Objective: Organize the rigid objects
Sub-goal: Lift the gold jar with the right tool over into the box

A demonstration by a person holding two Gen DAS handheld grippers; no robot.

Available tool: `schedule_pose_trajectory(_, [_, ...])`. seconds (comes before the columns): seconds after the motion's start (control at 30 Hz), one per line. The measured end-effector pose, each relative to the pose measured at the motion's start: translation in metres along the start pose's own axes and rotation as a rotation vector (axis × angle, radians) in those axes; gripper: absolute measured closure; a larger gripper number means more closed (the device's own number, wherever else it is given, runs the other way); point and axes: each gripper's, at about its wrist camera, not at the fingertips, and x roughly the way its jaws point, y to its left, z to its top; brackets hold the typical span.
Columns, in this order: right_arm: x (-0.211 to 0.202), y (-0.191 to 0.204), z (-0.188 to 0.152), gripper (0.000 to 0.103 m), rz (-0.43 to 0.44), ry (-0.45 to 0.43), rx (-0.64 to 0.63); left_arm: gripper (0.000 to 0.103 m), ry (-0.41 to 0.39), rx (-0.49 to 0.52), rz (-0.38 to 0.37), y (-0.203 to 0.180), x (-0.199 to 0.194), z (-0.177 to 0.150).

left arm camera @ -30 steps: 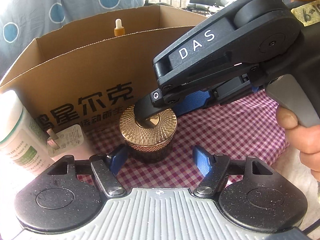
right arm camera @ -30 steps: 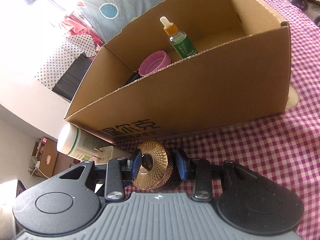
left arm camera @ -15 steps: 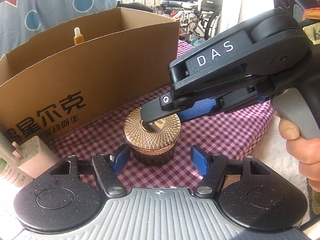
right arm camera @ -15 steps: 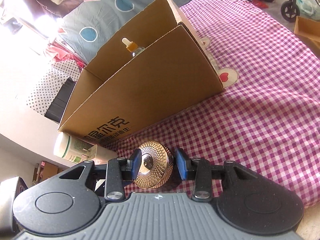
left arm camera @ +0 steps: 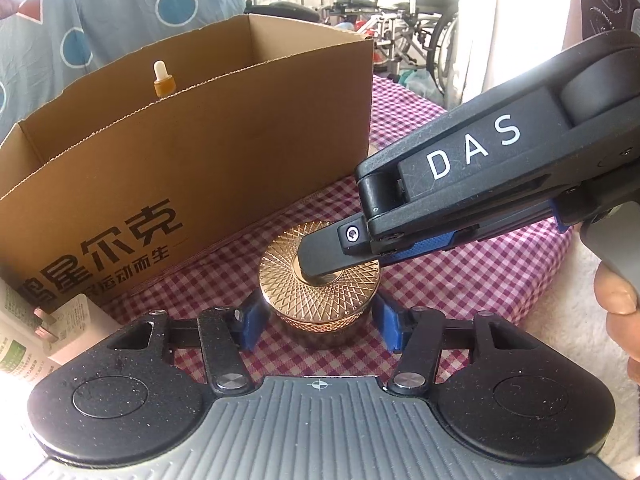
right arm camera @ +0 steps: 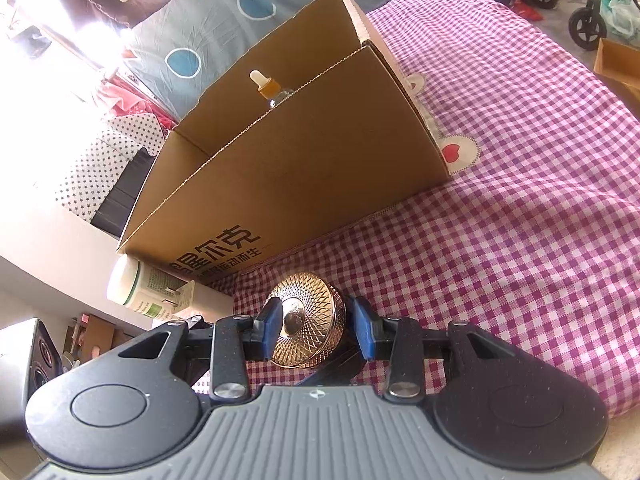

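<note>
A jar with a gold, diamond-patterned lid (left arm camera: 320,292) stands on the pink checked cloth (left arm camera: 460,280) in front of the cardboard box (left arm camera: 200,160). My right gripper (right arm camera: 316,330) is shut on the jar (right arm camera: 308,316), its blue pads pressed against the lid's two sides. In the left wrist view it reaches in from the right, and one black finger (left arm camera: 320,260) lies across the lid. My left gripper (left arm camera: 318,322) is low and close, its jaws closing. Its blue pads (left arm camera: 248,320) flank the jar's dark body, close to it, with no clear pressing.
Inside the box stands a dropper bottle (right arm camera: 266,88) with an orange collar. A white bottle with a green label (right arm camera: 136,286) and a pale plug (left arm camera: 76,324) lie at the box's left corner. A hand (left arm camera: 616,292) holds the right gripper. Wheelchairs stand beyond the bed.
The left jaws have narrowed around the jar, and the left view has shifted along the box. The right gripper has swung round and kept the jar between its pads.
</note>
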Motion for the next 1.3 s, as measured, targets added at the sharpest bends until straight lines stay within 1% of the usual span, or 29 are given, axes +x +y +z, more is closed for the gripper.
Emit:
schedule_pose_trajectory(0.13, [0.005, -0.001, 0.002, 0.059, 0.009, -0.001, -0.007, 0.047, 0.006, -0.021, 0.011, 0.001, 0.002, 0.002])
schedule_pose_trajectory(0.43, [0.006, 0.001, 0.001, 0.059, 0.015, 0.001, -0.028, 0.047, 0.051, -0.051, 0.032, 0.002, 0.007, 0.014])
schedule_pose_trajectory(0.63, [0.002, 0.005, 0.0, 0.059, 0.013, -0.002, -0.035, 0.047, 0.054, -0.07, 0.032, 0.004, 0.004, 0.017])
schedule_pose_trajectory(1.03, [-0.014, 0.027, -0.001, 0.058, 0.02, -0.031, -0.081, 0.048, 0.016, -0.085, 0.053, 0.005, -0.021, 0.019])
schedule_pose_trajectory(1.17, [-0.021, 0.036, -0.002, 0.058, 0.027, -0.049, -0.103, 0.048, -0.006, -0.088, 0.064, 0.006, -0.033, 0.019])
schedule_pose_trajectory(1.3, [-0.031, 0.05, -0.002, 0.058, 0.036, -0.075, -0.136, 0.048, -0.047, -0.083, 0.086, 0.004, -0.049, 0.021])
